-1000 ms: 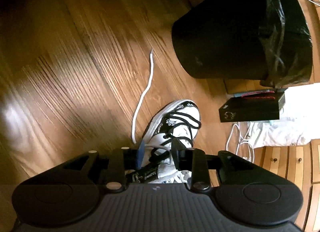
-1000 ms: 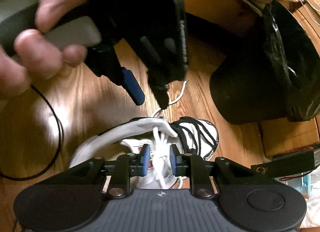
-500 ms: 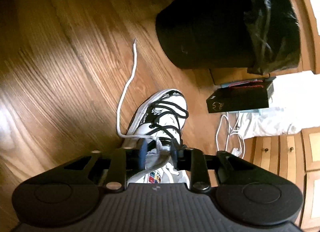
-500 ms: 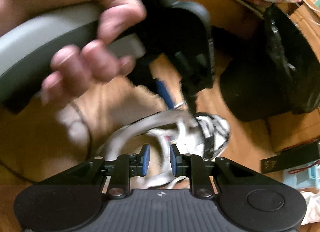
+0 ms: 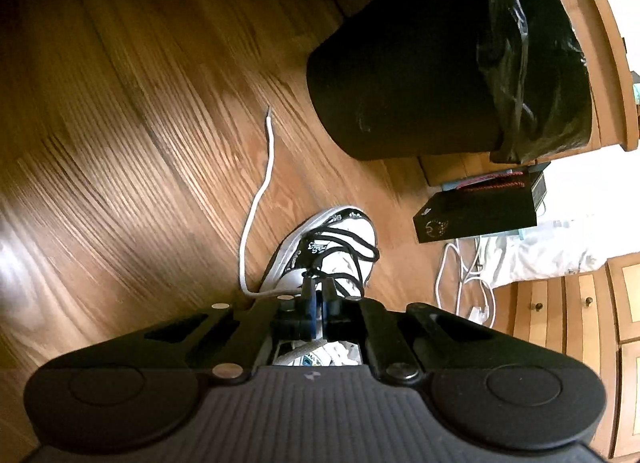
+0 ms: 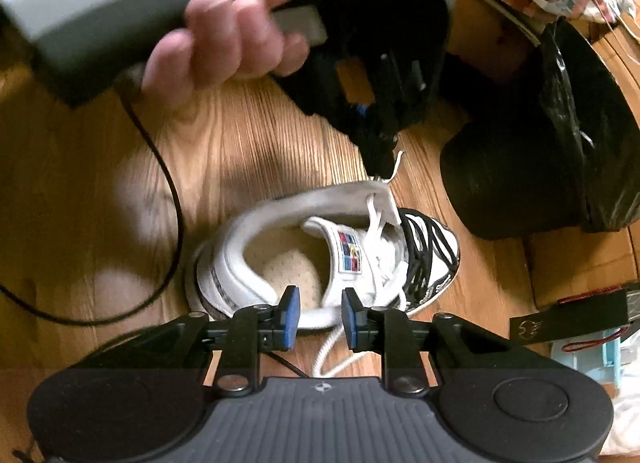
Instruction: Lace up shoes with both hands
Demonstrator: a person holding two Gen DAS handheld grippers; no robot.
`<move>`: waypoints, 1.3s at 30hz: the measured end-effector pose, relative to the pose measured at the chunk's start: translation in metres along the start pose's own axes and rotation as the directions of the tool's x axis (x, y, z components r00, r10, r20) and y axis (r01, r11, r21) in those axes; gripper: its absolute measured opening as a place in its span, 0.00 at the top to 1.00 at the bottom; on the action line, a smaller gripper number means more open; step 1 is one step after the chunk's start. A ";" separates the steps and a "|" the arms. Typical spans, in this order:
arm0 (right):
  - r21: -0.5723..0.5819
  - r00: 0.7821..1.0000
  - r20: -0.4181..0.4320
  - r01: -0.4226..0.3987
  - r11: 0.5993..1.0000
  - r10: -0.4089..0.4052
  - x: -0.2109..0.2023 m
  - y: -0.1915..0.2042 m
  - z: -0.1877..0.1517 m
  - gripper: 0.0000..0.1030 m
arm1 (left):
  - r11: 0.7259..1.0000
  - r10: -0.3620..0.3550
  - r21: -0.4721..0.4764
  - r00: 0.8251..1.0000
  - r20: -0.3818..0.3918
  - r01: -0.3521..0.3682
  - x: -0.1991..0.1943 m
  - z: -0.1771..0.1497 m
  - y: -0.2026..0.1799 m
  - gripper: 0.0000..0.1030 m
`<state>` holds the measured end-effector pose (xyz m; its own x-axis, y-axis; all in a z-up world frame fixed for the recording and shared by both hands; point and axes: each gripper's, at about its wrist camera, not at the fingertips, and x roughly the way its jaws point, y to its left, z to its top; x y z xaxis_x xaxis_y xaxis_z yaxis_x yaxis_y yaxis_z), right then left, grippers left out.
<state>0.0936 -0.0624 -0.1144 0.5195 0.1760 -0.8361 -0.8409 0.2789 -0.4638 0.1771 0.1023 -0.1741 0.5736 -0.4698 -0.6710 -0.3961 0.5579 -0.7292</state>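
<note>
A white sneaker [image 6: 240, 231] with a black-patterned toe [image 5: 352, 223] lies on the wood floor. Black lace [image 6: 424, 247] crosses its front and a loose white lace [image 5: 256, 207] trails across the floor and runs into my left gripper [image 5: 319, 295]. That gripper is shut on the white lace at the sneaker's upper eyelets; in the right wrist view its tip [image 6: 380, 167] touches the collar, with a hand [image 6: 240, 39] on its grip. My right gripper [image 6: 320, 311] hovers at the sneaker's near side, jaws opening. The other white lace end [image 6: 332, 347] hangs below them, unpinched.
A black bin [image 5: 420, 75] with a bag liner stands just beyond the toe. A black box [image 5: 476, 215], white cables [image 5: 460, 275] and wooden drawers [image 5: 560, 303] lie to the right. A thin black cable [image 6: 168, 191] curves over the floor left of the sneaker.
My left gripper's jaws closed together over the white lace at the sneaker's top. The left hand and gripper swung right across the right wrist view. My right gripper's jaws widened slightly.
</note>
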 end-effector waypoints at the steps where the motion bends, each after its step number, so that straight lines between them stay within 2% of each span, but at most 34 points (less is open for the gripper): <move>1: -0.007 1.000 -0.001 0.005 1.000 -0.005 -0.001 0.001 0.000 0.75 | 1.000 0.000 -0.001 1.000 0.001 0.000 0.000 0.000 0.000 0.97; 4: 0.003 1.000 0.000 0.002 1.000 -0.002 -0.003 0.000 0.000 0.75 | 1.000 -0.003 -0.002 1.000 0.004 0.003 -0.001 -0.001 0.000 0.97; 9: 0.129 0.997 0.011 -0.079 0.988 0.078 -0.005 -0.019 -0.002 0.75 | 1.000 -0.004 -0.011 1.000 0.027 0.004 -0.005 -0.002 0.001 0.97; 17: 0.171 0.995 0.009 -0.101 0.980 0.101 -0.003 -0.022 0.000 0.75 | 0.999 -0.017 -0.025 0.996 0.091 0.020 -0.015 0.008 0.001 1.00; 22: 0.240 0.990 0.013 -0.140 0.961 0.141 -0.003 -0.036 -0.004 0.73 | 0.998 0.012 -0.056 0.998 0.061 -0.009 -0.011 0.009 0.006 0.99; 24: 0.253 0.989 0.016 -0.149 0.956 0.150 -0.005 -0.041 -0.005 0.73 | 0.997 0.011 -0.075 0.999 0.035 -0.009 -0.006 0.006 0.009 0.96; 25: 0.263 0.987 0.020 -0.157 0.952 0.157 -0.006 -0.043 -0.005 0.72 | 0.996 -0.002 -0.086 1.000 0.028 0.004 -0.004 0.004 0.011 0.89; 26: 0.276 0.985 0.026 -0.170 0.946 0.169 -0.007 -0.047 -0.006 0.72 | 0.995 -0.014 -0.101 1.000 0.020 0.016 -0.002 0.004 0.012 0.74; 28: 0.366 0.974 0.057 -0.224 0.903 0.218 -0.007 -0.060 -0.010 0.72 | 0.990 -0.037 -0.138 0.999 0.011 0.038 0.001 0.005 0.015 0.65; 31: 0.516 0.953 0.111 -0.297 0.803 0.281 -0.004 -0.082 -0.020 0.72 | 0.992 -0.031 -0.123 0.999 0.022 0.033 0.001 0.005 0.015 0.65; 36: 0.663 0.950 0.126 -0.294 0.688 0.285 0.003 -0.110 -0.039 0.72 | 0.993 -0.038 -0.113 0.999 0.013 0.039 0.005 0.002 0.015 0.65; 39: 0.773 0.936 0.193 -0.331 0.542 0.296 0.004 -0.130 -0.055 0.72 | 0.993 -0.063 -0.099 0.998 -0.004 0.062 0.008 0.002 0.012 0.65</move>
<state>0.1969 -0.1495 -0.0733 0.2666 0.4294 -0.8629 -0.5102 0.8224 0.2516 0.1781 0.1063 -0.1885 0.5943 -0.5071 -0.6242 -0.4287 0.4570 -0.7794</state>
